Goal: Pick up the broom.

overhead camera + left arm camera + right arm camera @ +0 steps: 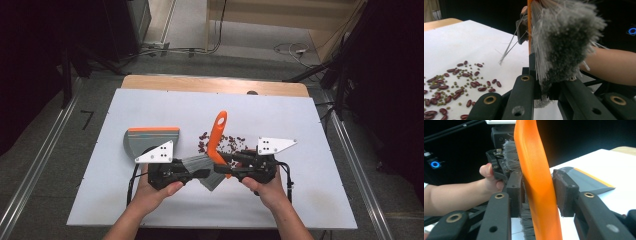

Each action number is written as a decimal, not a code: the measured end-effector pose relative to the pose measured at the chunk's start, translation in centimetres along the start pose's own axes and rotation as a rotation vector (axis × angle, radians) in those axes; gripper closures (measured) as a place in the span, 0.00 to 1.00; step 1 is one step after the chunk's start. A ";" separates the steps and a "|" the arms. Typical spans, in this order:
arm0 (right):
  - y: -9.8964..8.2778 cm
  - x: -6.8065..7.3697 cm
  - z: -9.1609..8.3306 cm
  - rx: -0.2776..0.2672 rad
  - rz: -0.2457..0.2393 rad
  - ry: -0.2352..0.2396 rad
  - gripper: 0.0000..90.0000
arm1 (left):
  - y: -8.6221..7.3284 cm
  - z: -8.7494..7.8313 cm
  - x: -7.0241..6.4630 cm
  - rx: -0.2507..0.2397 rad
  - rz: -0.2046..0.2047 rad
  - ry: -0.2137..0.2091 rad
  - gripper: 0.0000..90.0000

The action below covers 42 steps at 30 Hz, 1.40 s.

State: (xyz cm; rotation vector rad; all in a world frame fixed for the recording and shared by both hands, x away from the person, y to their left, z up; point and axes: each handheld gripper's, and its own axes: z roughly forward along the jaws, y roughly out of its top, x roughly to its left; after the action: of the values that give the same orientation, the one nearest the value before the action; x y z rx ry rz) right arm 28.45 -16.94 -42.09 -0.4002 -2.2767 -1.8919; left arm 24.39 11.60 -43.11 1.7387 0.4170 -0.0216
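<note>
A brush with an orange handle and grey bristles is held up between both grippers over the white table sheet. My left gripper is shut on the bristle head, which fills the space between its jaws. My right gripper is shut on the orange handle, with one pad on each side. Red and green beans lie scattered just beyond the grippers, and they spread over the sheet in the left gripper view. A grey dustpan with an orange strip lies flat to the left.
The dustpan sits behind the right jaw in the right gripper view. The person's other hand is close behind the brush there. The wooden table edge runs along the far side, with cables on the floor beyond it.
</note>
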 end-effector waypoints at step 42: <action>2.0 -1.5 -4.3 0.156 0.090 -0.587 0.76 | -1.7 -5.5 1.5 -0.008 -0.066 0.386 0.00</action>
State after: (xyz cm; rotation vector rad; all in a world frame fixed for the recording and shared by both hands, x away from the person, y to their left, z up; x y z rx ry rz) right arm 30.25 -20.95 -39.87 -1.1397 -2.6653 -1.6944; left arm 24.11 17.48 -43.89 1.7208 0.7550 0.2721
